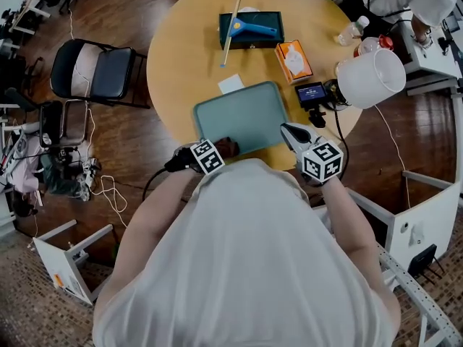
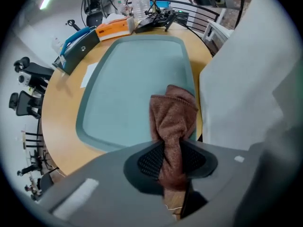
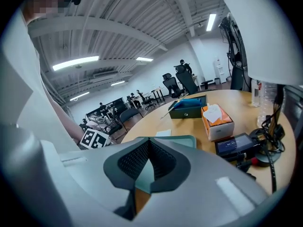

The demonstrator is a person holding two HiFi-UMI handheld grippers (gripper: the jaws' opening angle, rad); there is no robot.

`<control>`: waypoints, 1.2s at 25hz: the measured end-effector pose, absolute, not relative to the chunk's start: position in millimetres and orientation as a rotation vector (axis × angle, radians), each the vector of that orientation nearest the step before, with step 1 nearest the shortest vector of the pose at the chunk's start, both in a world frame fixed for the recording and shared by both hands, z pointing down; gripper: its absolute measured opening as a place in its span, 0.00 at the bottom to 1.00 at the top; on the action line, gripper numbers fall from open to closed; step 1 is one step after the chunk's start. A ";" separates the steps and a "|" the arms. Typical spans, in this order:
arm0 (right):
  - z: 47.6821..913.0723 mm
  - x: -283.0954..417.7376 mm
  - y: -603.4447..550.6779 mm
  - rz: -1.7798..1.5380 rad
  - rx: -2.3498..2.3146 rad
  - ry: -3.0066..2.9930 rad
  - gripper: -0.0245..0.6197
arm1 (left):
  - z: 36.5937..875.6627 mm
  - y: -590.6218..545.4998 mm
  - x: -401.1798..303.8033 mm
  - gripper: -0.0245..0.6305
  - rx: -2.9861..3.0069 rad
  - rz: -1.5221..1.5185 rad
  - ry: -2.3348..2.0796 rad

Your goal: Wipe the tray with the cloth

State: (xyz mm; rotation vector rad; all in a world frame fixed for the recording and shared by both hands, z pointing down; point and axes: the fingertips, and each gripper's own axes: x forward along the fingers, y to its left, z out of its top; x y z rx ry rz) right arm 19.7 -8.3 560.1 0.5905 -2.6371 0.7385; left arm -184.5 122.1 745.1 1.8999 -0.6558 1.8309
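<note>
A teal tray [image 1: 239, 114] lies on the round wooden table [image 1: 181, 49], close to the near edge. In the left gripper view a brown cloth [image 2: 173, 117] hangs pinched between the pads of my left gripper [image 2: 173, 150], which points straight down over the tray's [image 2: 132, 79] near right part. From the head view the cloth [image 1: 226, 147] shows as a dark patch at the tray's near rim by the left gripper [image 1: 221, 150]. My right gripper [image 1: 289, 131] hovers at the tray's near right corner, jaws together and empty [image 3: 148, 145], with the tray's edge [image 3: 182, 140] just beyond.
Behind the tray sit a white paper slip [image 1: 231, 84], a dark box with a blue brush [image 1: 251, 29], a wooden stick [image 1: 231, 27] and an orange tissue box [image 1: 294, 60]. To the right are a small screen device [image 1: 312, 94], cables, a bottle [image 1: 352, 31] and a white lamp shade [image 1: 372, 78].
</note>
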 end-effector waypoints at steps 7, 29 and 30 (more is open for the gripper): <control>565.2 31.8 -3.7 0.762 0.622 -2.606 0.04 | 739.5 102.5 -132.2 0.51 1.977 1.787 -0.659; 575.9 51.8 -18.3 0.809 0.687 -2.579 0.04 | 746.1 95.0 -152.2 0.51 1.887 1.822 -0.550; 575.7 49.3 -17.6 0.808 0.680 -2.582 0.04 | 744.9 96.8 -161.1 0.51 1.900 1.852 -0.545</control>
